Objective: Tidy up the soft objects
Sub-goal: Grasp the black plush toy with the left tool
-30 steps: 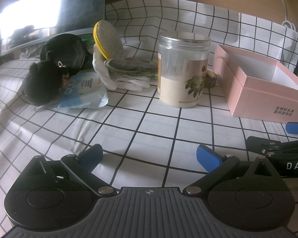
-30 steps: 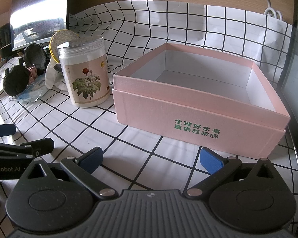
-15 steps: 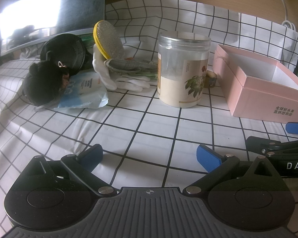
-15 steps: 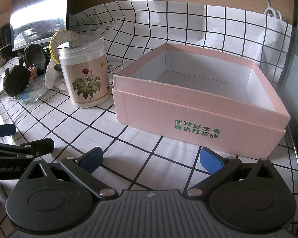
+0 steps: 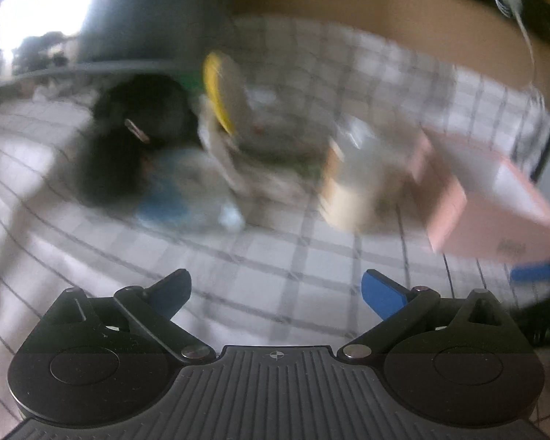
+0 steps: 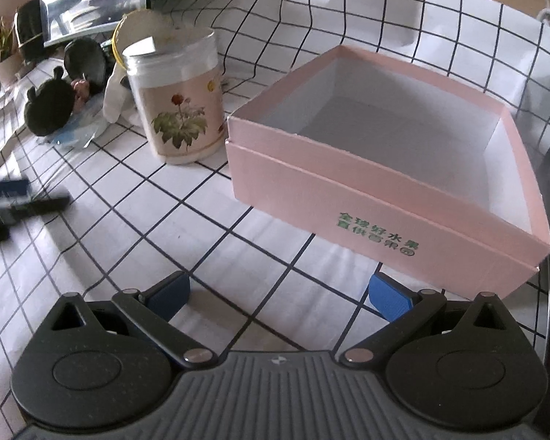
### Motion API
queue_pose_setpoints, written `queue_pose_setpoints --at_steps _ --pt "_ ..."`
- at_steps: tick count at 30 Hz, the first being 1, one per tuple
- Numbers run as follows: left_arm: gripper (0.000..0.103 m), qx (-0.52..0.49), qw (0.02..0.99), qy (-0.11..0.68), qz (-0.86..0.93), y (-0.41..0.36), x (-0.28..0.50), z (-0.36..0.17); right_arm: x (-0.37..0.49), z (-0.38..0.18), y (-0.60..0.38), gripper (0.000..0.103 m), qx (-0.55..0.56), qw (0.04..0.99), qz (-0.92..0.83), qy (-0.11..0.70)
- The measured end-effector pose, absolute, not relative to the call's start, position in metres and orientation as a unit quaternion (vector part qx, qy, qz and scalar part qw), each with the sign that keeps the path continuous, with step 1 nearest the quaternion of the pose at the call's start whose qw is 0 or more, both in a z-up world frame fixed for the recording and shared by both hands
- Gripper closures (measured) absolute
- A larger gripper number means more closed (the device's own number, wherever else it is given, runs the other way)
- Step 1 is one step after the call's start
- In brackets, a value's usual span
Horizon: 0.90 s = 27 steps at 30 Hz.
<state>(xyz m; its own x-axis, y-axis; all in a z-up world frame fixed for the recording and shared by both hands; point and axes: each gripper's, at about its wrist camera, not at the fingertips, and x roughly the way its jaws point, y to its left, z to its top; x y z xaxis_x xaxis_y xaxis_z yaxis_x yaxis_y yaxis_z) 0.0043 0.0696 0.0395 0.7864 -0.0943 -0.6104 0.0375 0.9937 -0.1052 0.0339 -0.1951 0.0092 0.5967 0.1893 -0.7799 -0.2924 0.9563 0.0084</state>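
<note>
So far nothing sorted: pink cardboard box [image 6: 414,183] empty; black plush toy [image 6: 49,110], white fabric glove [image 6: 115,101] beside jar. Left gripper [image 5: 275,289], right gripper [image 6: 278,293] spread wide, grasping nothing.

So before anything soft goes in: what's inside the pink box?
Nothing visible: the pink box shows only bare white walls and floor. Its near wall hides the strip of floor just behind it.
</note>
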Motion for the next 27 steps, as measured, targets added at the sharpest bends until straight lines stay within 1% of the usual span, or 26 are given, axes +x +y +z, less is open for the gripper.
queue_pose_setpoints --at_steps 2,4,6,9,16,19,20,21,22,24,26,27 --pt "0.001 -0.039 0.949 0.311 -0.031 0.1 0.007 0.056 0.03 0.009 -0.195 0.0 -0.052 0.894 0.118 0.428" --pt "0.001 -0.037 0.948 0.317 -0.018 0.131 0.018 0.07 0.025 0.01 -0.192 0.0 -0.043 0.896 0.099 0.431" --pt "0.001 -0.05 0.94 0.336 -0.001 0.167 0.04 0.078 0.023 0.011 -0.19 0.0 -0.042 0.893 0.093 0.438" --pt "0.001 -0.076 0.926 0.37 -0.006 0.201 0.077 0.076 0.022 0.013 -0.185 0.0 -0.042 0.886 0.091 0.453" --pt "0.001 -0.045 0.921 0.385 -0.028 0.21 0.126 0.054 0.017 0.013 -0.18 0.0 -0.032 0.888 0.074 0.454" --pt "0.001 -0.051 0.914 0.399 -0.043 0.217 0.139 0.045 0.017 0.014 -0.178 0.0 -0.032 0.885 0.069 0.46" --pt "0.002 -0.06 0.912 0.403 -0.052 0.22 0.142 0.043 0.018 0.015 -0.177 0.0 -0.032 0.884 0.068 0.462" --pt "0.007 -0.071 0.91 0.404 -0.061 0.224 0.141 0.042 0.018 0.015 -0.176 0.0 -0.03 0.883 0.064 0.464" --pt "0.035 -0.082 0.91 0.4 -0.068 0.227 0.139 0.043 0.018 0.015 -0.175 0.0 -0.028 0.883 0.058 0.465" --pt "0.033 -0.083 0.914 0.391 -0.074 0.234 0.13 0.048 0.018 0.017 -0.168 0.0 -0.037 0.884 0.041 0.465" --pt "0.033 -0.072 0.923 0.369 -0.081 0.24 0.114 0.056 0.017 0.024 -0.15 0.006 -0.074 0.891 0.029 0.447" --pt "0.033 -0.063 0.929 0.356 -0.083 0.245 0.103 0.061 0.015 0.03 -0.137 0.006 -0.095 0.897 0.031 0.43"
